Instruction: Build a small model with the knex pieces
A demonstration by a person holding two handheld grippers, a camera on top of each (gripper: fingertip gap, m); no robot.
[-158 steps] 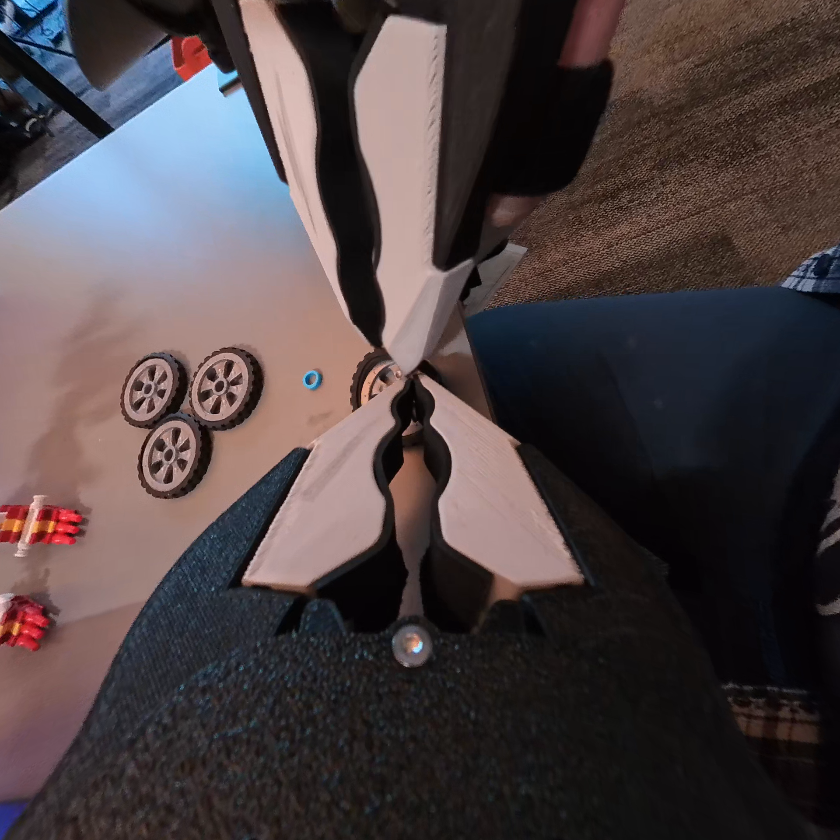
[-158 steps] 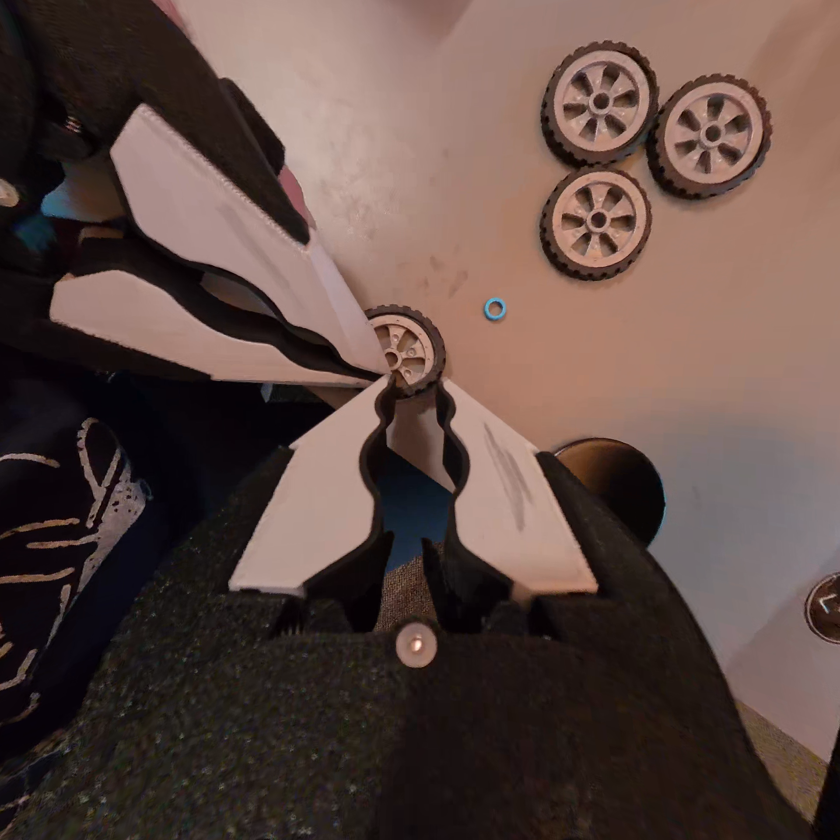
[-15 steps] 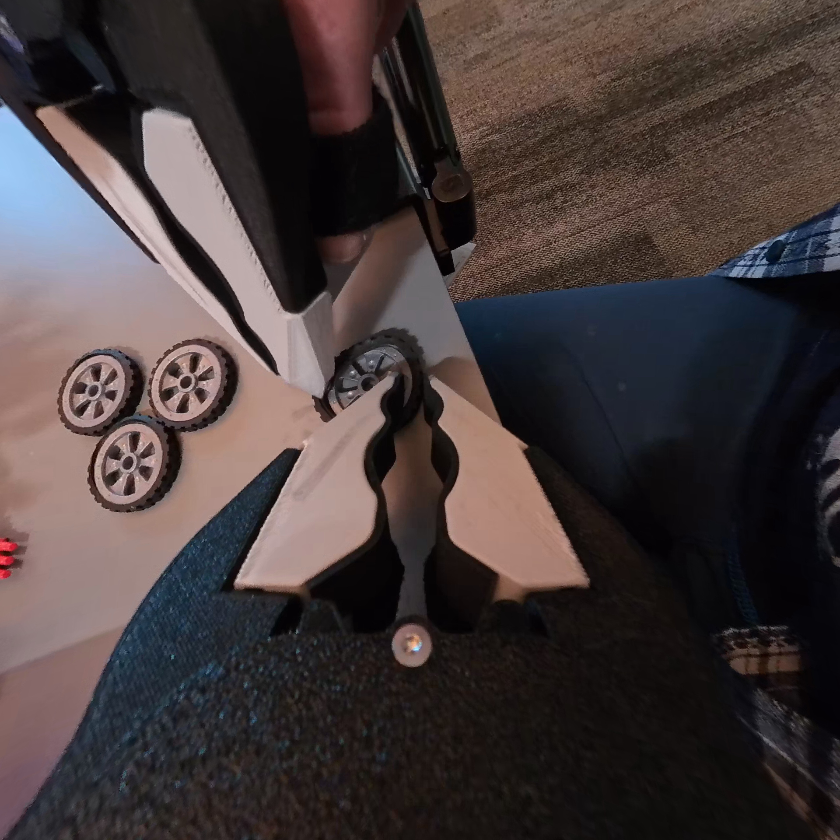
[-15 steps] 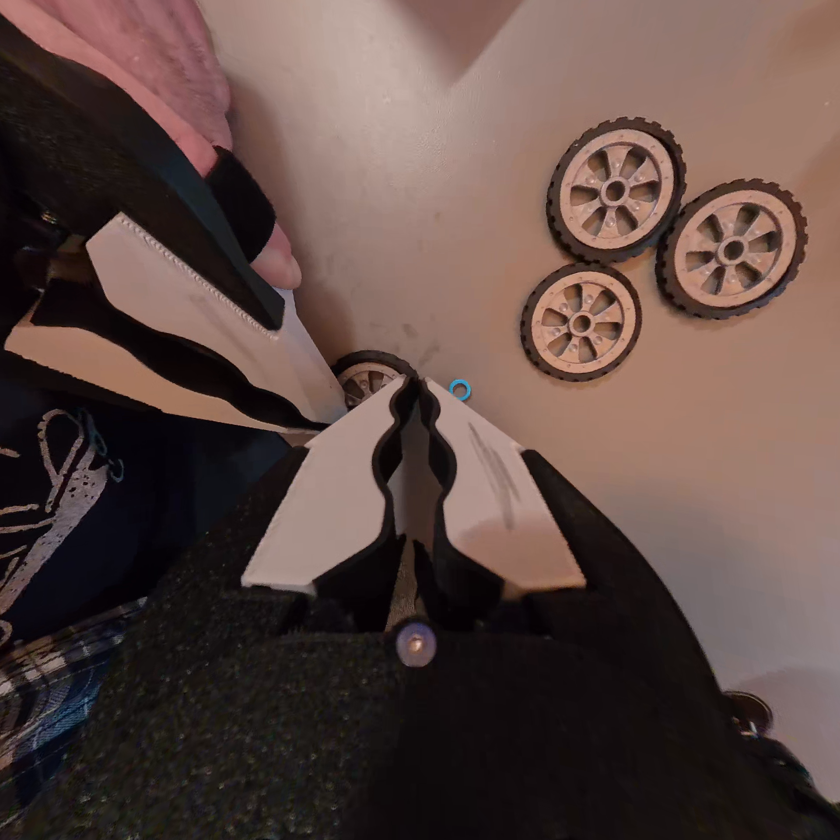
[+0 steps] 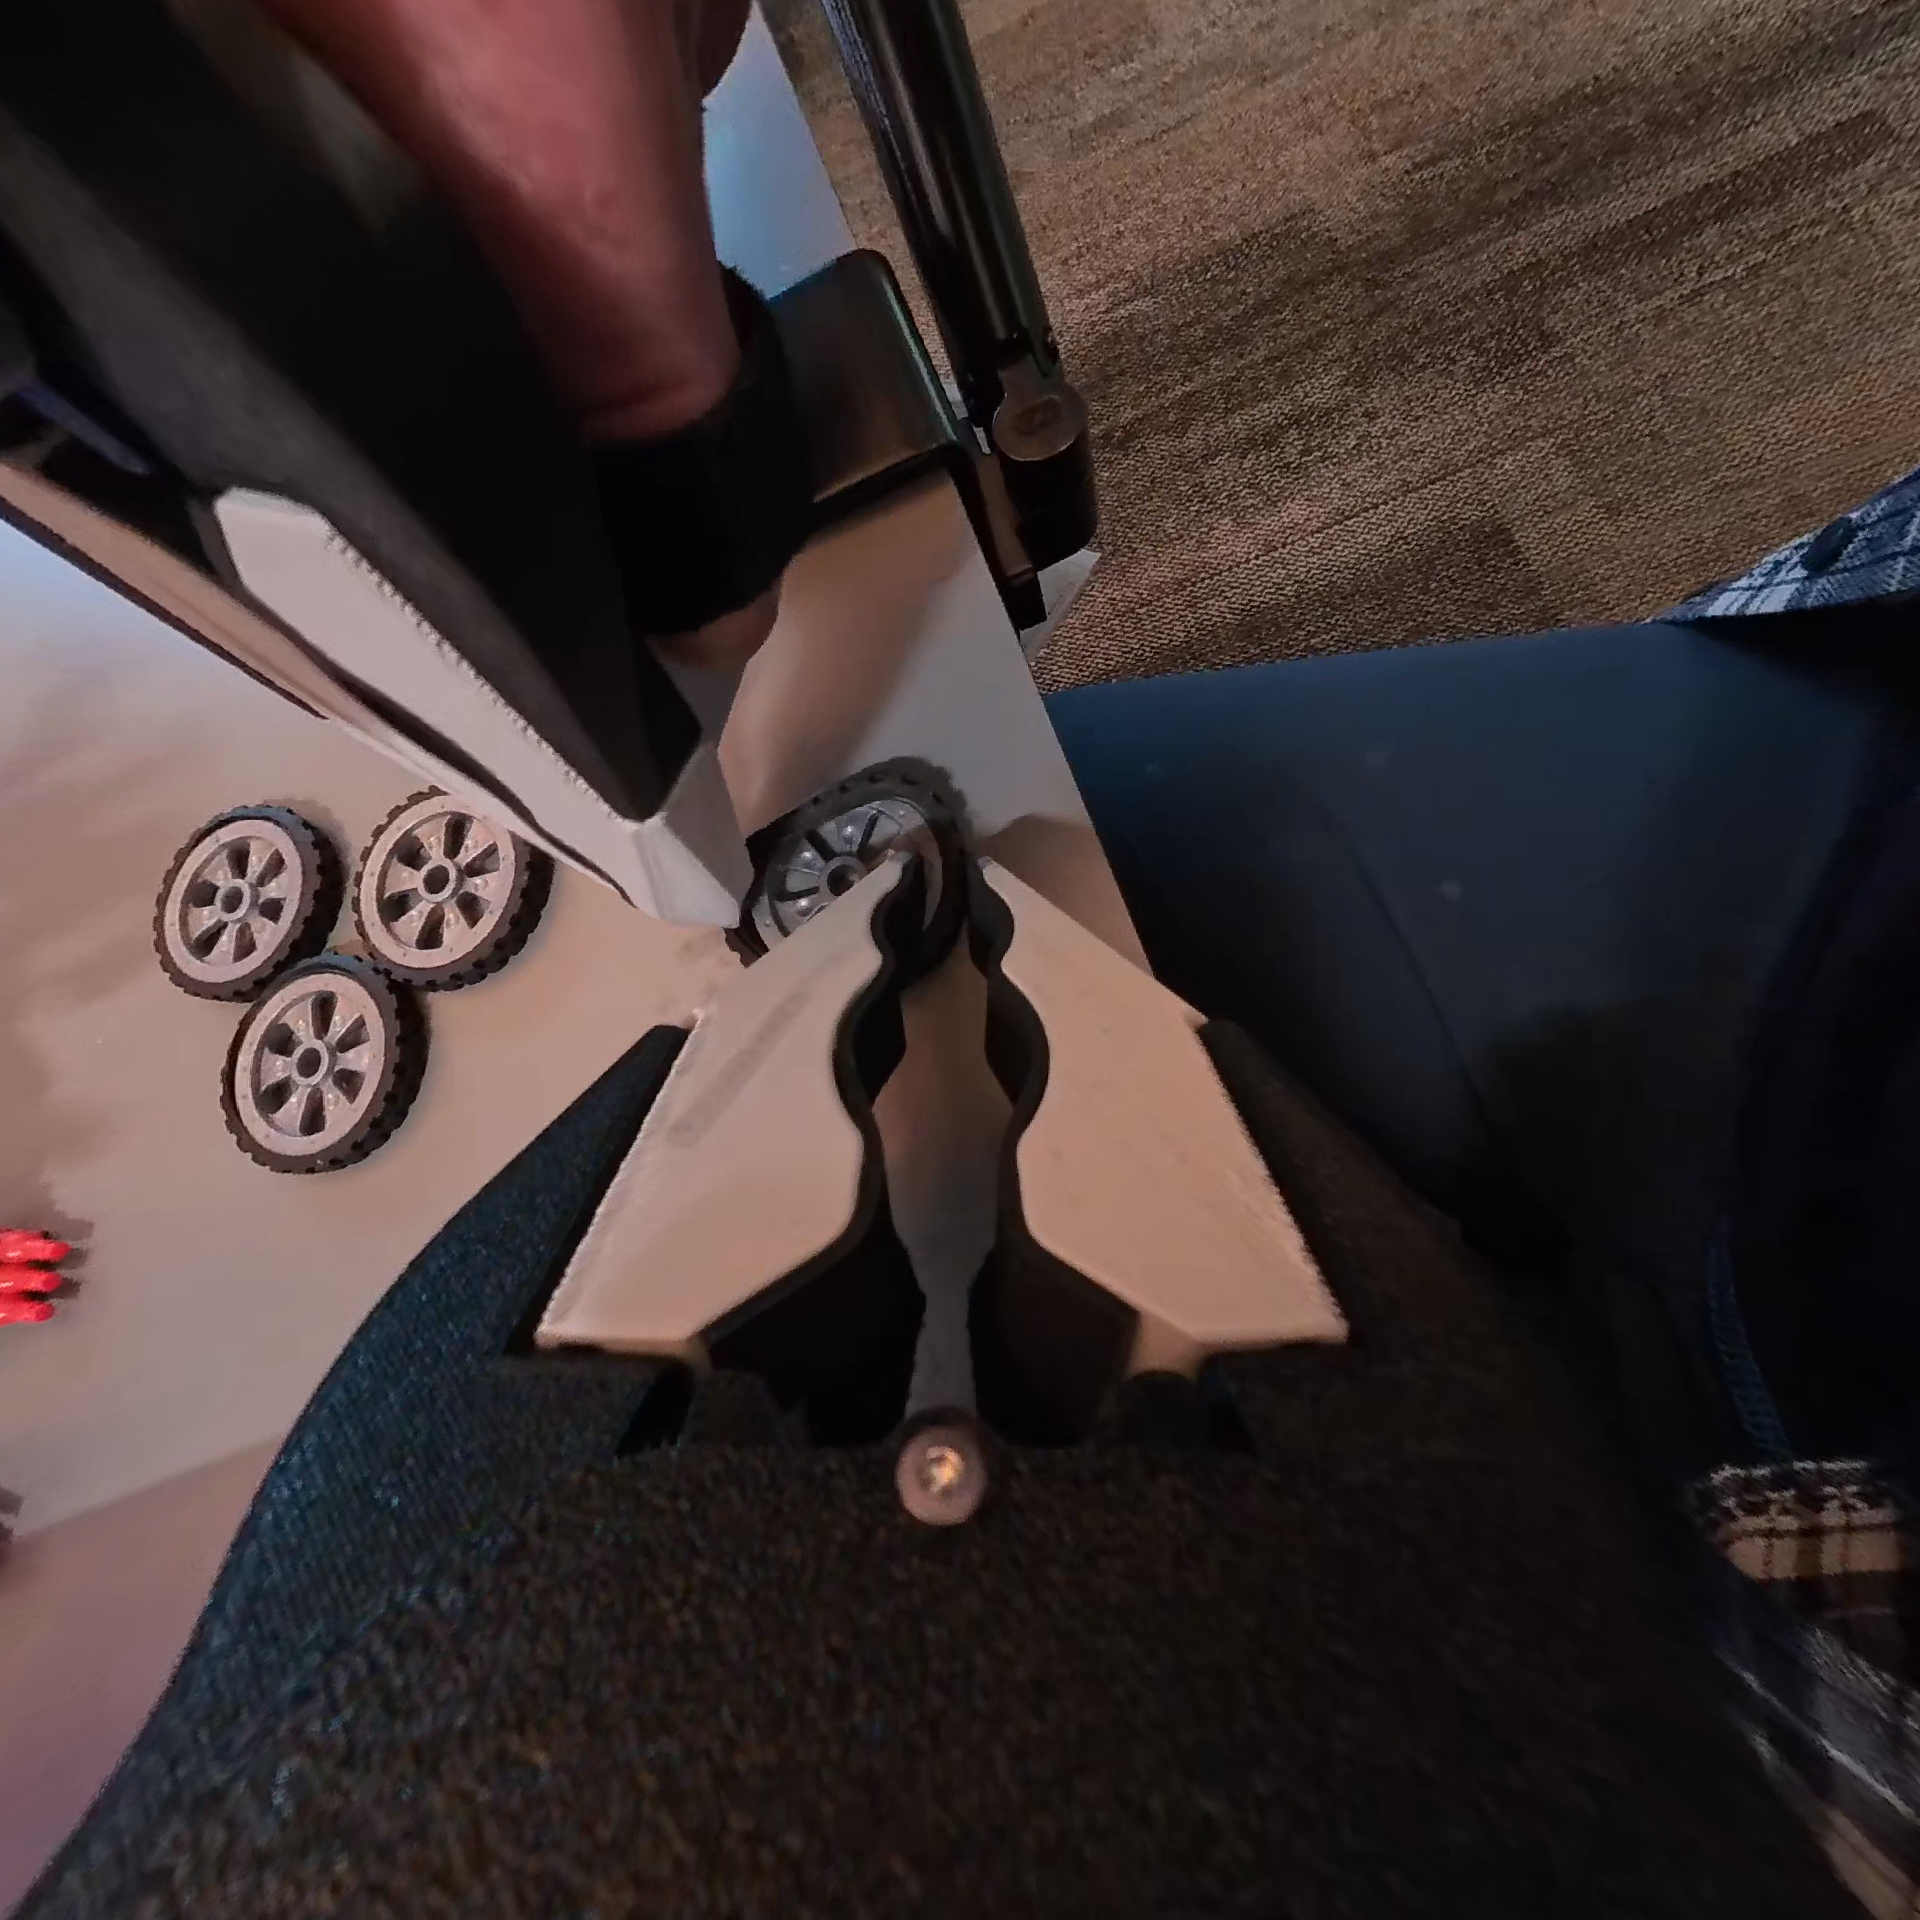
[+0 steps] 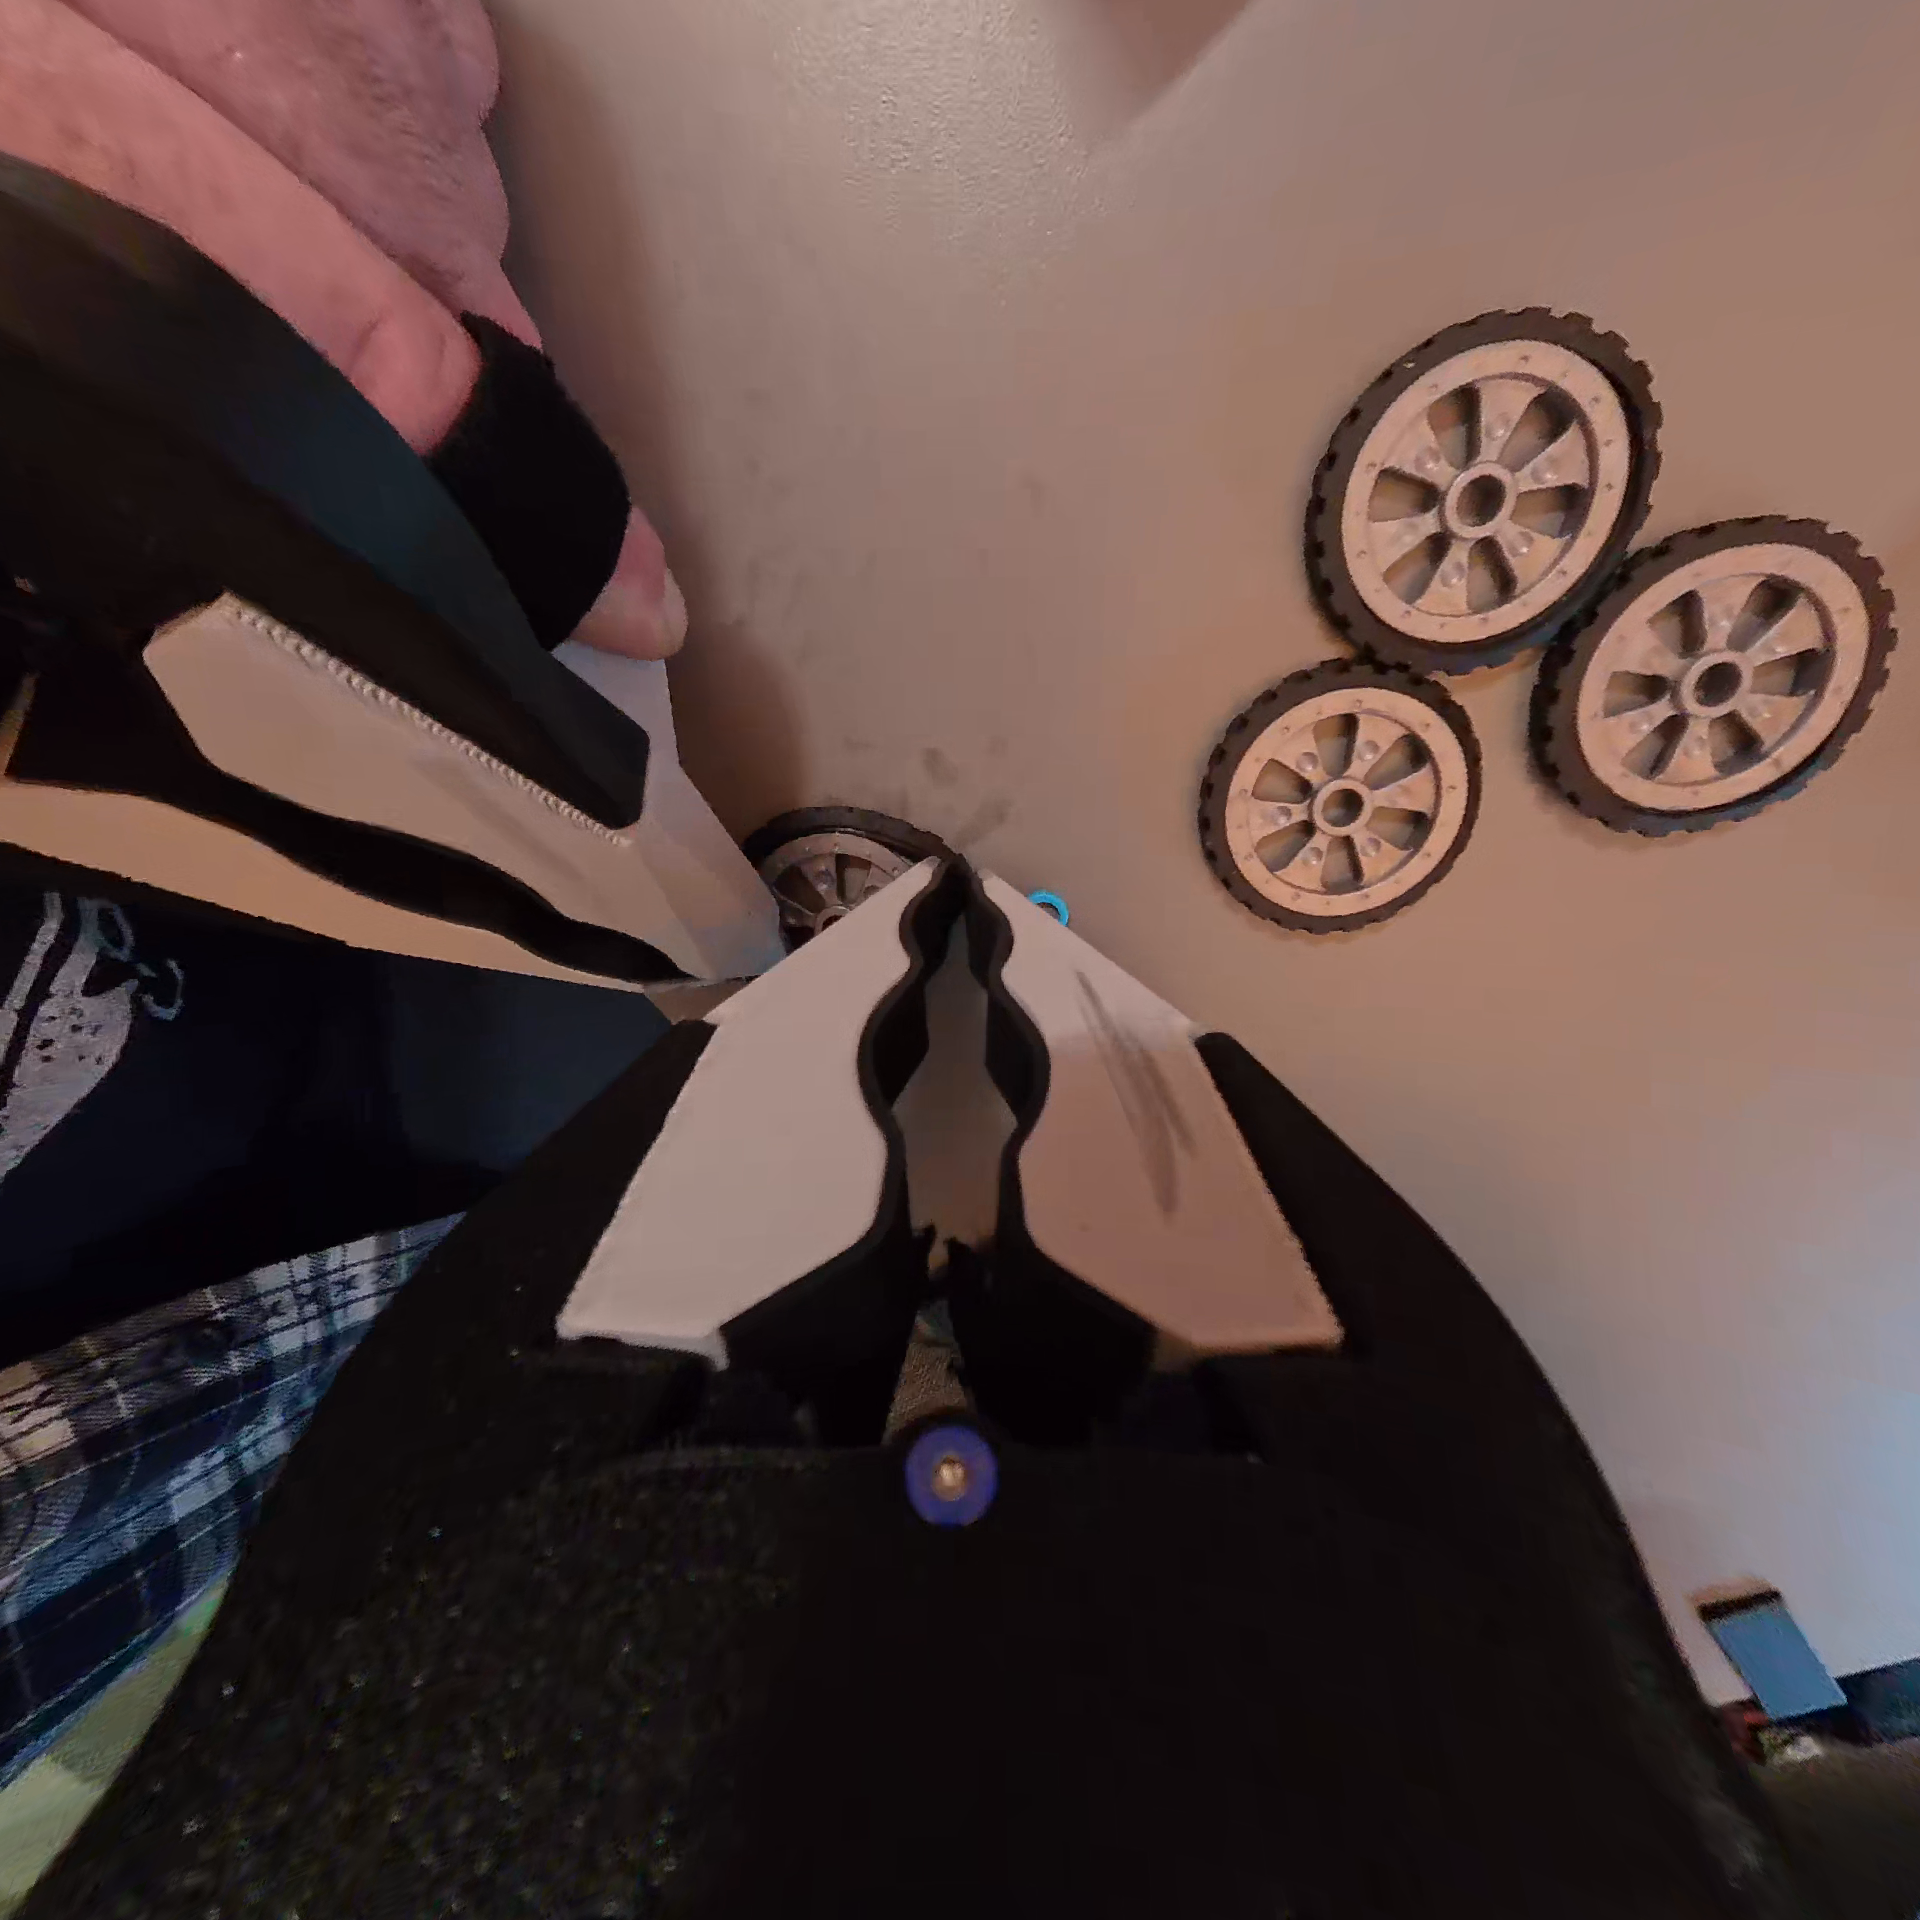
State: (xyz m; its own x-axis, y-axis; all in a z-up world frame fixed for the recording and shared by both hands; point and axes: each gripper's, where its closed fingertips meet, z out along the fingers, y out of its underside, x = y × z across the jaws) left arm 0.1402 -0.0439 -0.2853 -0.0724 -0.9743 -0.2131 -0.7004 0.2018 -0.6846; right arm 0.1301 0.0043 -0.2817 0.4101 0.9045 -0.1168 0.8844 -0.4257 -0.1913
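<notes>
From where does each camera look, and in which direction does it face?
Left wrist view: sits on the left gripper, looks along its fingers at the held wheel by the table edge; a lap and the carpet show.
Right wrist view: sits on the right gripper, looks down on the table; a hand shows.
Both share the held wheel, three loose wheels and the opposite gripper.

Grey-spoked black-tyred toy wheel (image 5: 852, 873) on edge between left tongs (image 5: 940, 878), at table corner (image 5: 935, 665)
</notes>
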